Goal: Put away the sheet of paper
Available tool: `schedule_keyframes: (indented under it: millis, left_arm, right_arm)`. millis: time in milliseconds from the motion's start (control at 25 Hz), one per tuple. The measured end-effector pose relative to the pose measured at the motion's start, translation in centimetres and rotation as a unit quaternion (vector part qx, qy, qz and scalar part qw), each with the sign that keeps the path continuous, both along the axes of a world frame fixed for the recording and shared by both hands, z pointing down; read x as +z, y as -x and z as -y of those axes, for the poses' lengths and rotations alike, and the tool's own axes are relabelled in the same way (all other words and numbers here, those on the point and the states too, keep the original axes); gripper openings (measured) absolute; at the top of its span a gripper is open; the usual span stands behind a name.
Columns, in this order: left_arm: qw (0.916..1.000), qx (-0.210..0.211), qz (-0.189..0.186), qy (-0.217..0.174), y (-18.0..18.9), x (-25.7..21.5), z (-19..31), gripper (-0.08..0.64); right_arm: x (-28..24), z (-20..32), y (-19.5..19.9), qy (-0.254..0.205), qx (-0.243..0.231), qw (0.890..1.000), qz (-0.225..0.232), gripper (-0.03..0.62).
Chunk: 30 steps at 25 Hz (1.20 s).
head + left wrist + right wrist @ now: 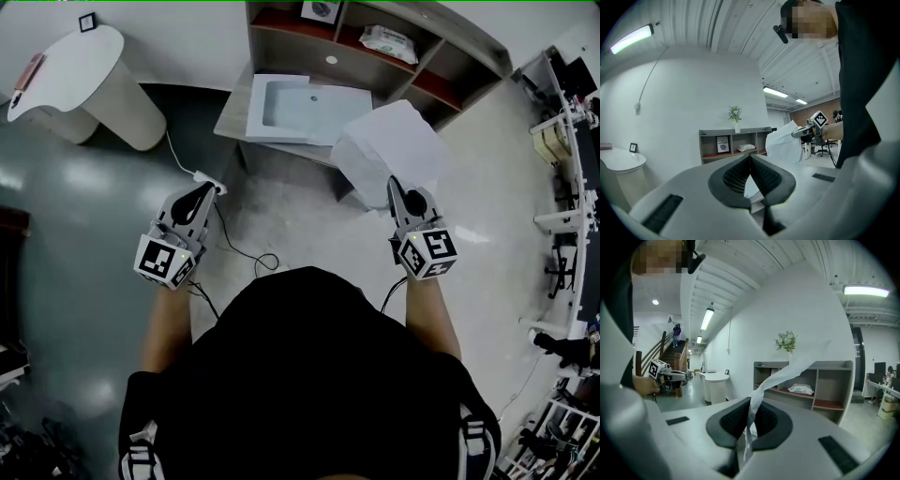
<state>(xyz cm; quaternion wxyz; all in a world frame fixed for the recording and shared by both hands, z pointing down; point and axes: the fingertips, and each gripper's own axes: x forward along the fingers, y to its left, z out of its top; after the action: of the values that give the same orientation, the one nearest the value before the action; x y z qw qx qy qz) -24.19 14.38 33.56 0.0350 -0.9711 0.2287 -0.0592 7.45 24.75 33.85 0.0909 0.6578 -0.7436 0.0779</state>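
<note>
The white sheet of paper (389,145) hangs crumpled in front of my right gripper (399,190), whose jaws are shut on its near edge. In the right gripper view the paper (787,371) rises from between the closed pads (764,420) and curls up to the right. My left gripper (201,194) is held out level at the left, jaws together with nothing between them; its pads (733,176) meet at the tip. From the left gripper view the paper (784,144) and the right gripper (806,133) show at the right.
A low grey table bearing a white tray (286,108) stands ahead, with an open shelf unit (375,47) behind it. A white rounded table (84,80) is at the far left. A power strip and cable (208,178) lie on the floor. Desks and chairs (567,187) line the right side.
</note>
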Motion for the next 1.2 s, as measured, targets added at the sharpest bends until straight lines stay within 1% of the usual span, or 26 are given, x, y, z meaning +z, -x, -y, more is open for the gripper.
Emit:
schedule_keyframes:
  millis: [200, 480, 680, 1000, 1200]
  left_arm:
    - [0.9999, 0.005, -0.006, 0.011, 0.7, 0.6, -0.1, 0.023]
    - [0.9997, 0.02, 0.01, 0.006, -0.8, 1.3, -0.4, 0.023]
    - [0.9998, 0.01, 0.013, 0.005, -1.5, 0.9, -0.1, 0.023]
    - [0.9998, -0.006, 0.021, -0.001, -3.1, 0.6, 1.7, 0.023]
    - [0.9996, -0.017, 0.023, 0.004, -4.2, 0.8, 3.1, 0.023]
  right_arm:
    - [-0.2, -0.3, 0.4, -0.005, 0.014, 1.0, 0.0, 0.014]
    - [0.3, 0.1, -0.7, -0.001, 0.014, 1.0, 0.002, 0.014]
    - [0.5, 1.3, -1.6, -0.007, 0.006, 1.0, 0.007, 0.014]
    - [0.8, 4.4, -3.3, -0.006, -0.018, 1.0, 0.005, 0.014]
    - [0.9, 6.6, -4.5, -0.002, -0.03, 1.0, 0.002, 0.014]
